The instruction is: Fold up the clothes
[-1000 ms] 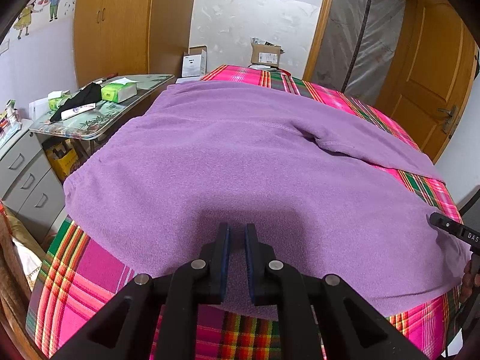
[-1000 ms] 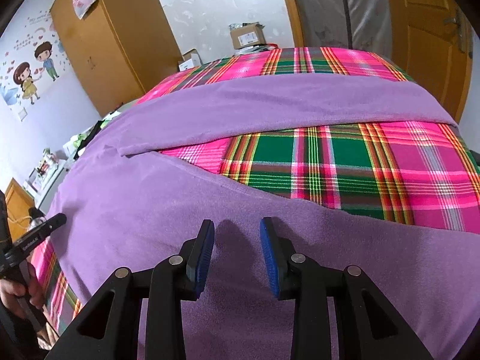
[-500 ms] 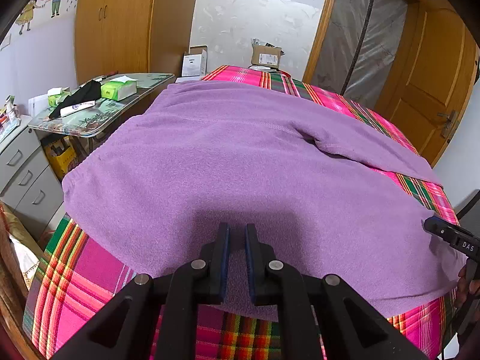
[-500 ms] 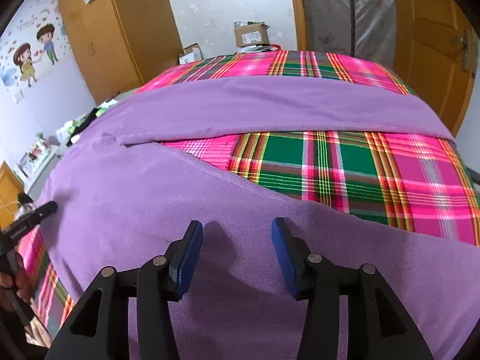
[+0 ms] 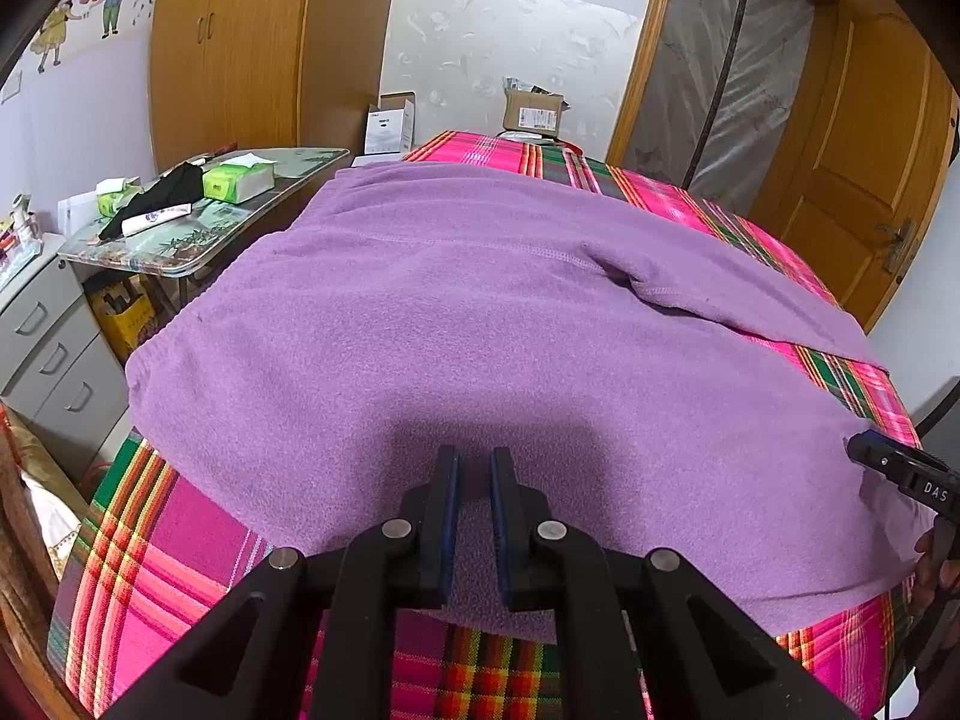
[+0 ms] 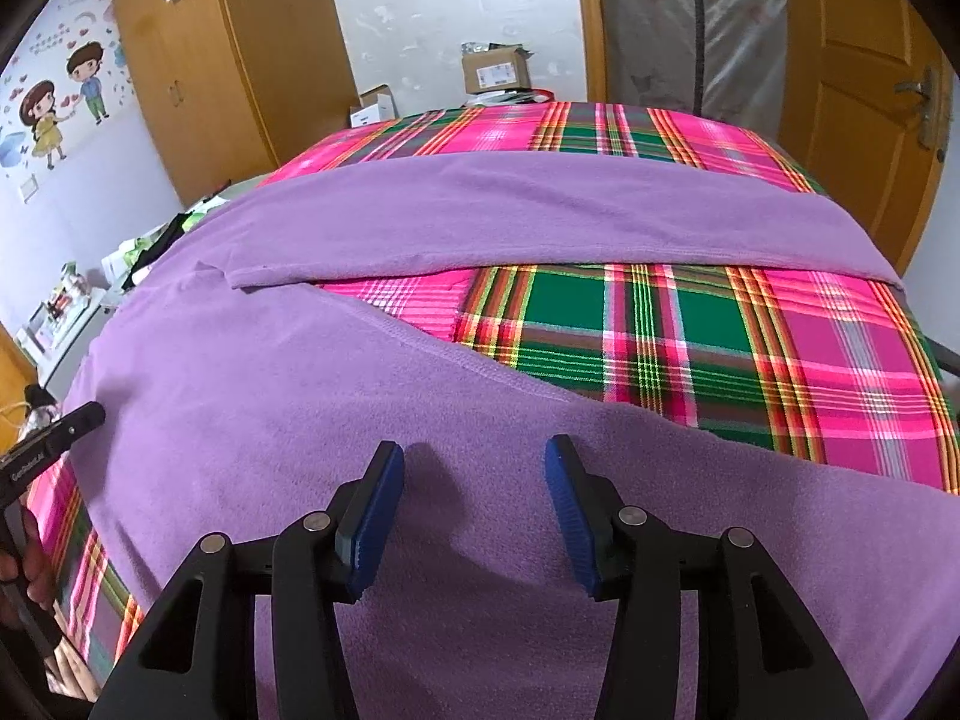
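A purple fleece garment (image 5: 480,312) lies spread flat over a bed with a pink and green plaid cover (image 5: 180,570). My left gripper (image 5: 474,456) sits at the garment's near hem, its pads almost together with a strip of fleece in the narrow gap. In the right wrist view the same garment (image 6: 270,390) fills the near left, and one long purple limb (image 6: 540,222) runs across the plaid cover (image 6: 720,348). My right gripper (image 6: 474,450) hovers over the fleece with its jaws opening wide and nothing between the pads. A finger of the right gripper (image 5: 888,459) shows at the garment's right corner.
A glass-topped side table (image 5: 198,228) with a tissue pack (image 5: 237,180) stands left of the bed, with grey drawers (image 5: 48,348) nearer. A wooden wardrobe (image 5: 240,48), a cardboard box (image 5: 531,111) and a wooden door (image 5: 870,150) lie beyond.
The right gripper's jaws have spread from a middling gap to wide apart above the fleece. The left gripper and the garment have stayed as they were.
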Tool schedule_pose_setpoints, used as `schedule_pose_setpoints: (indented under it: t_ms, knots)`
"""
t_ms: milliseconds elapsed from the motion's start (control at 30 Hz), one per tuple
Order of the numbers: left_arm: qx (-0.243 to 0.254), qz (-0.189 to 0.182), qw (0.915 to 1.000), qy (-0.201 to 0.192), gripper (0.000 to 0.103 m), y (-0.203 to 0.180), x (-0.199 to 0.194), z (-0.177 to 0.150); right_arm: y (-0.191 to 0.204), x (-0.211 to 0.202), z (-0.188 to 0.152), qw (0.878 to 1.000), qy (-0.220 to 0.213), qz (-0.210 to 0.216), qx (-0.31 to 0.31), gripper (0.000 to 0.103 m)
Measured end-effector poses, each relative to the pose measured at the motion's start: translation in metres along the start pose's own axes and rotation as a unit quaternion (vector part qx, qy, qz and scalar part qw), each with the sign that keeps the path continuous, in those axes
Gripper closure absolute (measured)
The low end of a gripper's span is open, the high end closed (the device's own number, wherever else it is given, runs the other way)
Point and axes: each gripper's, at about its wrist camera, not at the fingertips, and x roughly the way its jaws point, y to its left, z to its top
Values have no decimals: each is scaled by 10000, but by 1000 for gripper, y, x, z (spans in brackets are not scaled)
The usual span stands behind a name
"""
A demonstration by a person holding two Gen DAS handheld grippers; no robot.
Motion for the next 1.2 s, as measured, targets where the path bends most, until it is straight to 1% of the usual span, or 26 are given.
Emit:
schedule_pose_setpoints:
  t_ms: [367, 633, 1200]
  knots:
    - [167, 191, 9997, 1, 93, -6, 2, 0, -5, 0, 0, 9999, -20, 126, 90, 51]
    - [52, 78, 10000, -7, 93, -2, 1, 0, -4, 0, 1, 9999, -15, 99, 64, 51]
    - [25, 49, 10000, -5, 93, -1, 2, 0, -4, 0, 0, 9999, -22, 134, 93, 51]
